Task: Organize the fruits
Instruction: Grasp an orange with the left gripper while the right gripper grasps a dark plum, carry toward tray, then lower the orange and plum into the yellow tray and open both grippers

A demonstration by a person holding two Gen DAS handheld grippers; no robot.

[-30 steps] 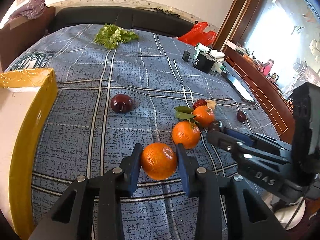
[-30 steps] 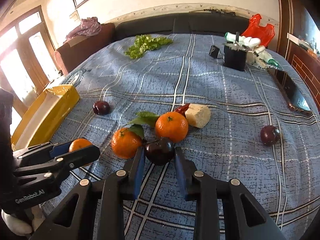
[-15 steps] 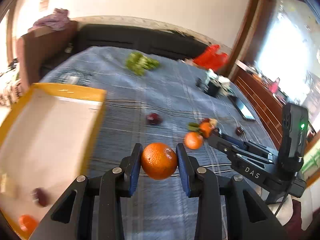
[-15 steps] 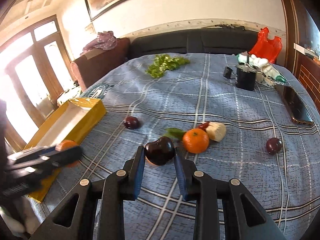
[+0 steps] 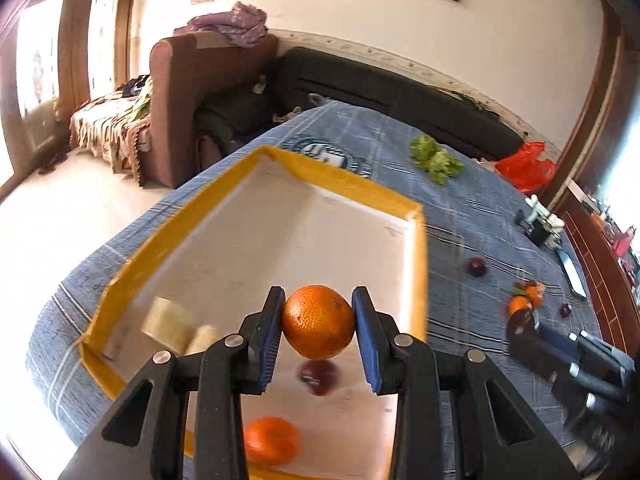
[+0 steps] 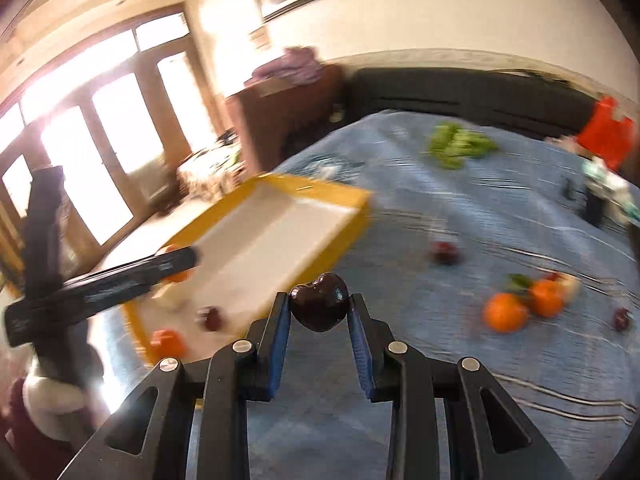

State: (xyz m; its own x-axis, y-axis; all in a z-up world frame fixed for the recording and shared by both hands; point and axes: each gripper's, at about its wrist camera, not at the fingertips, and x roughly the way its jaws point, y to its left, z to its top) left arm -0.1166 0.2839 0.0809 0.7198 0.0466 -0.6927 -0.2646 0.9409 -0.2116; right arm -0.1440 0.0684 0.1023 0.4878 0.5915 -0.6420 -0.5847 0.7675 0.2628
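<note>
In the left wrist view, the left gripper (image 5: 319, 334) had its fingers clamped on an orange (image 5: 318, 322), held in the air over the near part of a yellow-rimmed box (image 5: 418, 264). Inside the box lay a dark plum (image 5: 318, 376), a second orange (image 5: 272, 440) nearer the camera, and pale chunks (image 5: 176, 326) to the left. Far right on the blue checked cloth (image 5: 480, 220), more fruit (image 5: 524, 300) sat together.

In the right wrist view, blurred, the right gripper (image 6: 319, 316) had its fingers closed on a dark red fruit (image 6: 320, 307), held above the cloth just right of the box's near corner. Two oranges (image 6: 524, 308) lay on the cloth to the right, well apart from the box.
</note>
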